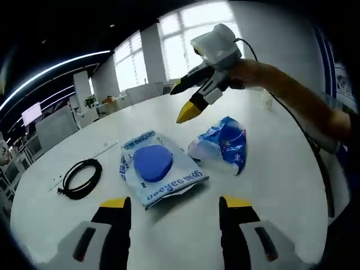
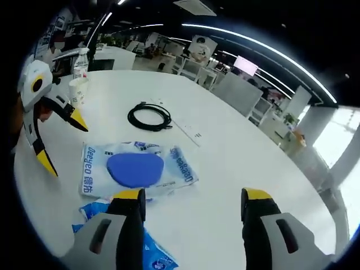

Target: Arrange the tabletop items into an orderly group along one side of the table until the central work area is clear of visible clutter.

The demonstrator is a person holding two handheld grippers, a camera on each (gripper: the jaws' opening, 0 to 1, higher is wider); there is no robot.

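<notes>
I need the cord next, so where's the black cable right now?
The coiled black cable lies on the white table, left of the wipes pack in the left gripper view; in the right gripper view it sits beyond that pack, beside a white strip.

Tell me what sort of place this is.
Most likely an open-plan office: a large white table, rows of desks with chairs and a wall screen behind, linear ceiling lights, tall windows.

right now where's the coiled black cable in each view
Left gripper view: the black cable lies at lower left on the white table, left of the wipes pack.
Right gripper view: it lies upper centre, beyond the wipes pack.
Shared landmark: the wipes pack with its blue lid.
</notes>
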